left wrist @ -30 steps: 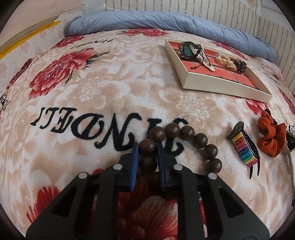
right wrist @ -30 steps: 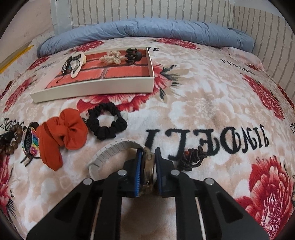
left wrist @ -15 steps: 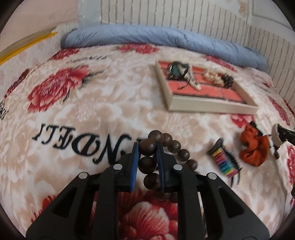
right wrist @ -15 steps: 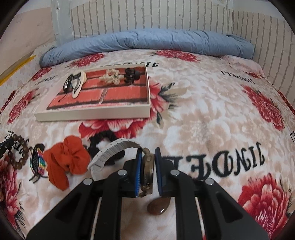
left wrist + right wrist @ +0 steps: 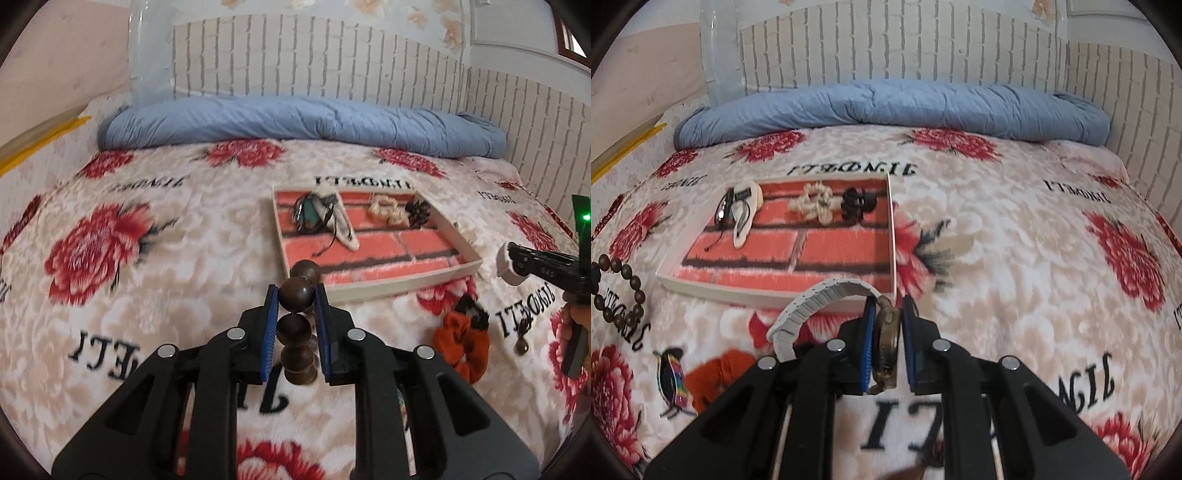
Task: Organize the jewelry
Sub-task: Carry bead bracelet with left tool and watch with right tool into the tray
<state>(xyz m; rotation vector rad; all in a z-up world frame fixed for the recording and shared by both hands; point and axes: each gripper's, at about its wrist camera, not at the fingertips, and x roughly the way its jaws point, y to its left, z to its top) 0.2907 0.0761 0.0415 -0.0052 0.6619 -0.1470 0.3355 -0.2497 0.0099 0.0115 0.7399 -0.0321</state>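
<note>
My left gripper is shut on a brown wooden bead bracelet, which hangs from the blue pads above the floral blanket. Just beyond it lies a shallow white tray with a red brick-pattern floor. My right gripper is shut on a watch by its bronze case, and the white strap arcs out to the left. The tray sits right in front of it. The bracelet also hangs at the left edge of the right wrist view.
The tray holds a teal and black piece, a cream clip and a black clip. An orange scrunchie and a rainbow hair clip lie on the blanket near the tray. A rolled blue quilt lines the brick-pattern wall.
Both grippers have risen from the blanket and moved toward the tray. The bead bracelet now hangs free, and the watch is off the bed.
</note>
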